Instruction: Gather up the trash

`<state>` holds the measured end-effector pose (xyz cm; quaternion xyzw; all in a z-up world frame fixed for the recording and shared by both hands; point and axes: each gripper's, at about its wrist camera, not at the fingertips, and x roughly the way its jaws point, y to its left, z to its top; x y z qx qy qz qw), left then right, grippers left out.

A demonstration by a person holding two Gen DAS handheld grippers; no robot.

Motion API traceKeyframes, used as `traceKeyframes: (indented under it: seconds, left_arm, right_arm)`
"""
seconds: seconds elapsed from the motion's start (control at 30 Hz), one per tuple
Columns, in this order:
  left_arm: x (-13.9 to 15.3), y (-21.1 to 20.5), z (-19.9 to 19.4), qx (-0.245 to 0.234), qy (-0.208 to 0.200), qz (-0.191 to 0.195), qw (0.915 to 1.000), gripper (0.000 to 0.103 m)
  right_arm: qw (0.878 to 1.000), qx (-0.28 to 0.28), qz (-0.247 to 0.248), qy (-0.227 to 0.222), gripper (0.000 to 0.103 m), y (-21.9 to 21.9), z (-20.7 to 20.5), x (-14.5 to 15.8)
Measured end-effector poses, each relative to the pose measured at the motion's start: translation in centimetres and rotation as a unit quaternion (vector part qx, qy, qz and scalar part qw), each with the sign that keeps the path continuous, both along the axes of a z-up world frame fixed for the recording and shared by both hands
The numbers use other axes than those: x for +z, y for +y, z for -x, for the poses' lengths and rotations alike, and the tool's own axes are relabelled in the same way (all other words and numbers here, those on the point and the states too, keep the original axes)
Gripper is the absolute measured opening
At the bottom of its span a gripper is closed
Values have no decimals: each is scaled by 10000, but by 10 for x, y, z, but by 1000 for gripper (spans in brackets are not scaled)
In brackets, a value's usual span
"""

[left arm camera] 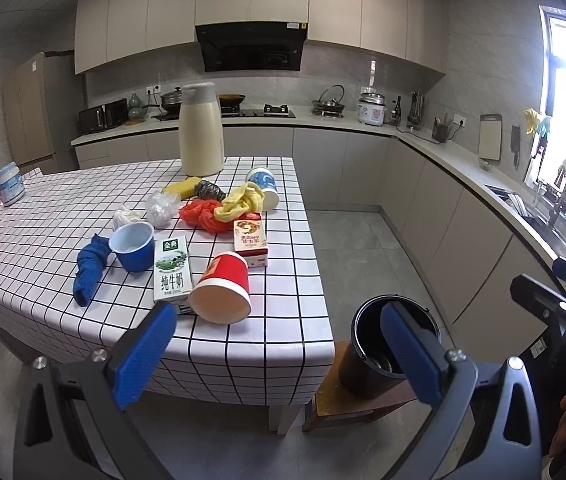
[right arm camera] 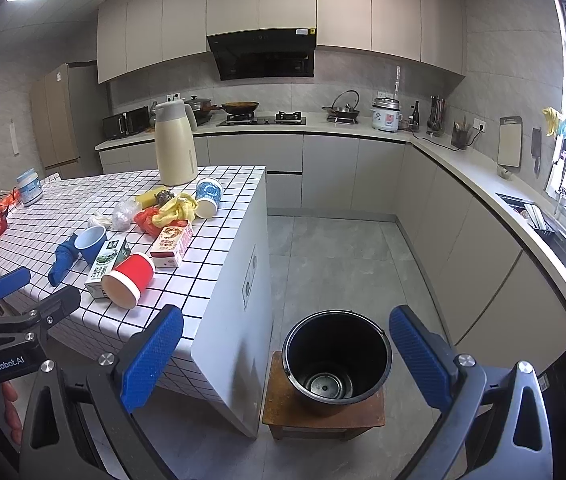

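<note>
Left gripper: jaws spread wide, nothing between them; hangs at lower centre of its view, over the table's near edge.
Right gripper: equally wide apart, empty; frames the black bucket at lower centre.
Trash: red paper cup on its side, mouth toward the near edge; milk carton touching it on the left; blue cup, second carton, red bag and patterned cup clustered mid-table.
Table: checked cloth; right-hand strip bare up to the edge.
Open room: grey floor clear between table and counters.
Bucket: stands on a wooden stool, just beside the table's corner.
Obscured: in the left view a blue pad covers part of the bucket; far-left table items cut off at frame edge.
</note>
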<state>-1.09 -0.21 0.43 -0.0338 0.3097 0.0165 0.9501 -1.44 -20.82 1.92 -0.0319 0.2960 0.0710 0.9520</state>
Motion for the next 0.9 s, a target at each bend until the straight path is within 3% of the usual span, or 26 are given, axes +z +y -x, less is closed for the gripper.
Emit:
traceKeyframes:
  seconds: [0.9]
  left_arm:
    - [1,-1,0,-17,-3,9,10000,103]
  right_arm:
    - [10000,-7,11,-23,103,-5,1,2]
